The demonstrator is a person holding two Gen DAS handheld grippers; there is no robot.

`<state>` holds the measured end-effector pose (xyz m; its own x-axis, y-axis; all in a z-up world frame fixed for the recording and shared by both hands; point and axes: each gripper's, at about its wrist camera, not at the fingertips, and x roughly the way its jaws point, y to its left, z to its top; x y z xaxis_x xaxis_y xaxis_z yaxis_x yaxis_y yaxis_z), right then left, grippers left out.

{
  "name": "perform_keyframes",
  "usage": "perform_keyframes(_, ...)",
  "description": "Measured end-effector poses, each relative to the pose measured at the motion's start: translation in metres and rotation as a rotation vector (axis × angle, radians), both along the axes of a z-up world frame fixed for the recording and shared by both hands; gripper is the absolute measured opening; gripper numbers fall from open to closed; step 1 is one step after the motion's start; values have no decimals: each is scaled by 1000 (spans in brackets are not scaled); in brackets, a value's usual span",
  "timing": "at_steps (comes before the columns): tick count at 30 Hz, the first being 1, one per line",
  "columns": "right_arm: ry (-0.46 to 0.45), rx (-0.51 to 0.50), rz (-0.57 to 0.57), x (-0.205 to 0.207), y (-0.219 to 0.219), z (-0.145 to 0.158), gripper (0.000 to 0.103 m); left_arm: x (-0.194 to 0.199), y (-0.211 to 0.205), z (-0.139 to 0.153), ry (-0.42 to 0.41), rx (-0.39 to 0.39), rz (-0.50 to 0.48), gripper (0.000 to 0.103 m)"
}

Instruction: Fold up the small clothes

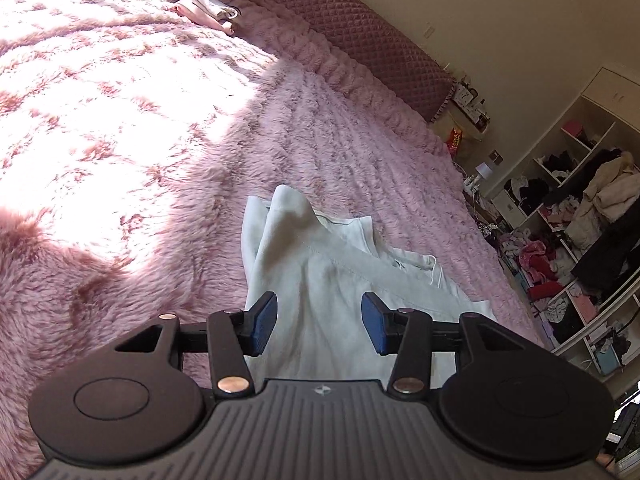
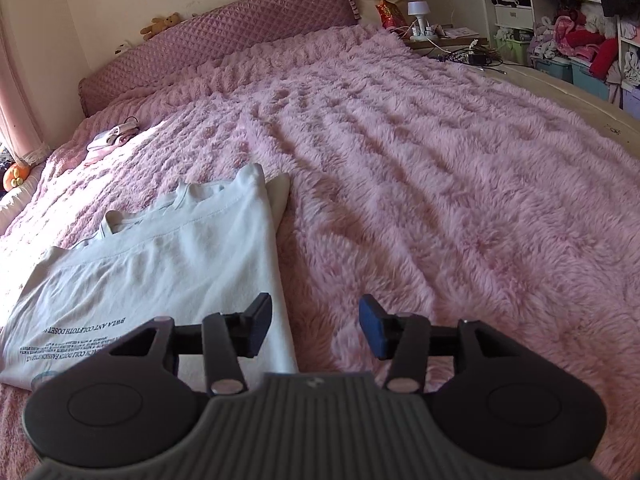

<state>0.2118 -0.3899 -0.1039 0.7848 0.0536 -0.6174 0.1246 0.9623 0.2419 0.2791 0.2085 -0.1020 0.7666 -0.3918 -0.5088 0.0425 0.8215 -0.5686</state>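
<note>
My left tool (image 1: 319, 323), a black two-finger gripper with blue ribbed pads (image 1: 262, 326), points downward at a slant with its jaws apart and nothing pressed between them. My right tool (image 2: 316, 327), of the same black build with blue pads (image 2: 371, 330), also tilts downward, its jaws standing apart and holding nothing. Neither of my hands shows in either wrist view.

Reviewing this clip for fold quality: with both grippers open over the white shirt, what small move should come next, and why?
Probably bring the left gripper down onto the bunched fabric of the white shirt to flatten it; the right gripper also stands open, holding nothing, and the shirt's right edge already lies straight on the pink blanket.
</note>
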Motion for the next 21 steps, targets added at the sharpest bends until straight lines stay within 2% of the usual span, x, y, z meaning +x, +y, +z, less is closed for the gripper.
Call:
perform_keyframes(4, -68, -32, 33, 46, 6, 5, 50, 36, 0, -12, -11, 47, 73, 56)
perform_keyframes(8, -74, -25, 59, 100, 19, 1, 50, 70, -8, -28, 42, 40, 73, 56)
perform_keyframes(10, -81, -39, 74, 123, 28, -3, 50, 82, -17, -31, 51, 68, 64, 56)
perform_keyframes(13, -71, -70, 91, 158, 41, -10, 50, 93, -25, -34, 48, 99, 58, 59)
perform_keyframes(18, -59, -78, 107, 193, 56, -19, 50, 101, -26, -38, 53, 100, 74, 62)
perform_keyframes(20, -32, -73, 123, 203, 60, -23, 44, 101, -24, -39, 46, 97, 96, 62)
perform_keyframes(21, -10, -73, 131, 207, 61, -26, 19, 101, -22, -40, 47, 94, 105, 62)
